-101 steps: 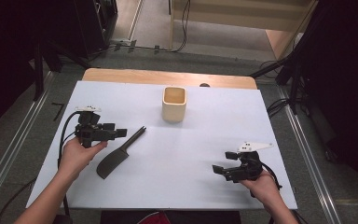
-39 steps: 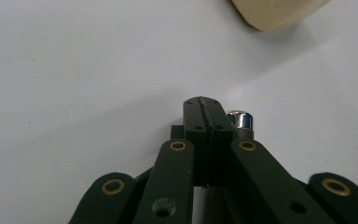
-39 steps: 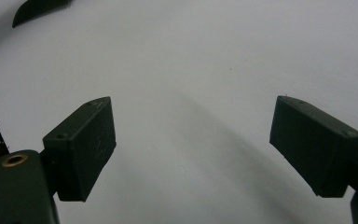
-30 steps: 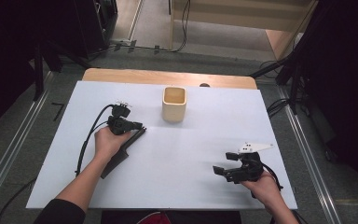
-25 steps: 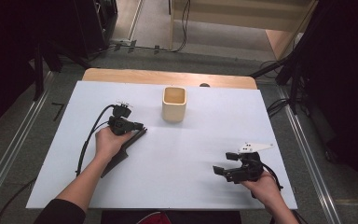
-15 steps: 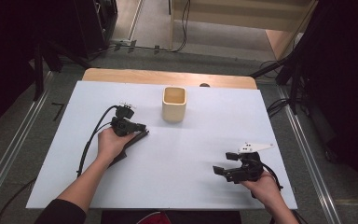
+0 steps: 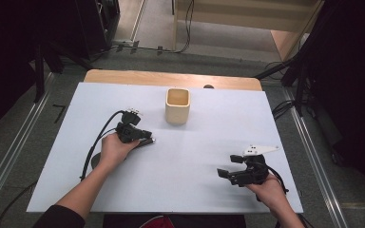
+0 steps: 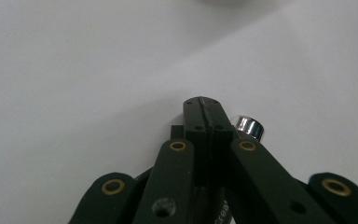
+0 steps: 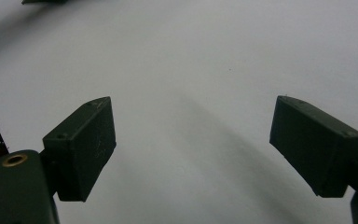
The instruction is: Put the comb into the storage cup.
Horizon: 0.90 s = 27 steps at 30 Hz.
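White tabletop (image 7: 209, 199) on a wooden bench, dark room around it, cables on the floor behind.

Far left: the left hand (image 7: 114, 149) lies over the black utensil (image 7: 95, 161). A dark bit of its blade end shows by the wrist. The handle runs under the hand toward the cup.

The left gripper (image 7: 145, 140) sits low at the handle tip. In the left gripper view its jaws are closed pad to pad with just a seam between them. The utensil's shiny metal end cap (image 8: 247, 127) pokes out just beside the right-hand jaw. Whether the jaws actually pinch the handle or only rest over it cannot be told. The utensil looks flat on the tabletop, not lifted.

Centre: the wooden cup (image 7: 177, 107) stands upright and open-topped near the far edge, with nothing seen inside. It is near the left gripper but apart from it.

Right: the right gripper (image 7: 223, 173) rests near the front edge, well apart from everything. Its jaws are wide open in the right gripper view, with bare tabletop between them.

Progress call: early. The reach to the utensil looks done, the grasp is at best just made. The lift, the carry and the drop into the cup are probably still to go.

Utensil look: slim, matt black, broad flat blade, narrow handle, silver cap. Likely light, and thin to pinch off a flat surface.
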Available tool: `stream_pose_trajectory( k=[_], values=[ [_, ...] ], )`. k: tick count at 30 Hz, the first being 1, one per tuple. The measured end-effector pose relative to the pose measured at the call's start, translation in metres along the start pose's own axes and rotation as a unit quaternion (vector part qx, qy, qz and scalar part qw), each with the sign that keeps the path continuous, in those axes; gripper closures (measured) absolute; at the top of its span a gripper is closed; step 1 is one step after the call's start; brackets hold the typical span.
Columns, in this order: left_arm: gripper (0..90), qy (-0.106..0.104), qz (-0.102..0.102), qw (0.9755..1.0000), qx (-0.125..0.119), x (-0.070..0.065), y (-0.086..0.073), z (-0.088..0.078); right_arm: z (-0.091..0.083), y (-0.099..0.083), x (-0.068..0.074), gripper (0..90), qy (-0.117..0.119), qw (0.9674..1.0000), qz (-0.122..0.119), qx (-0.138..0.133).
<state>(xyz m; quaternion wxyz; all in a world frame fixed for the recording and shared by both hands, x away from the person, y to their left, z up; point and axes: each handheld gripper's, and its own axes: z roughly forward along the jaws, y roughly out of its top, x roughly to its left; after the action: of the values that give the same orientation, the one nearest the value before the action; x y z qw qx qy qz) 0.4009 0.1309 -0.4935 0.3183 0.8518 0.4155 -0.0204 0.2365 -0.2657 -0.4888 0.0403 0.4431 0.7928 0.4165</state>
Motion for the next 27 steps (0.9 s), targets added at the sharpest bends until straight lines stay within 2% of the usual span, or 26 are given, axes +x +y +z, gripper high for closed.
stream_pose_trajectory(
  k=[7,14,19,27],
  values=[
    [90.0,-0.012,0.002,0.9999,0.005,-0.006,-0.004,0.000,0.000,0.000,0.000,12.7,0.000,1.0000,-0.001,0.001],
    [90.0,-0.013,0.017,0.9996,0.019,-0.016,-0.009,-0.001,0.000,0.001,0.000,12.6,0.000,1.0000,-0.002,0.001],
    [90.0,-0.017,0.018,0.9995,0.020,-0.021,-0.013,-0.002,0.000,0.001,0.000,12.6,0.000,1.0000,-0.002,0.002],
    [90.0,-0.027,0.032,0.9987,0.029,-0.029,-0.028,-0.009,0.001,0.001,0.000,12.7,-0.001,1.0000,-0.001,0.001]
  ],
)
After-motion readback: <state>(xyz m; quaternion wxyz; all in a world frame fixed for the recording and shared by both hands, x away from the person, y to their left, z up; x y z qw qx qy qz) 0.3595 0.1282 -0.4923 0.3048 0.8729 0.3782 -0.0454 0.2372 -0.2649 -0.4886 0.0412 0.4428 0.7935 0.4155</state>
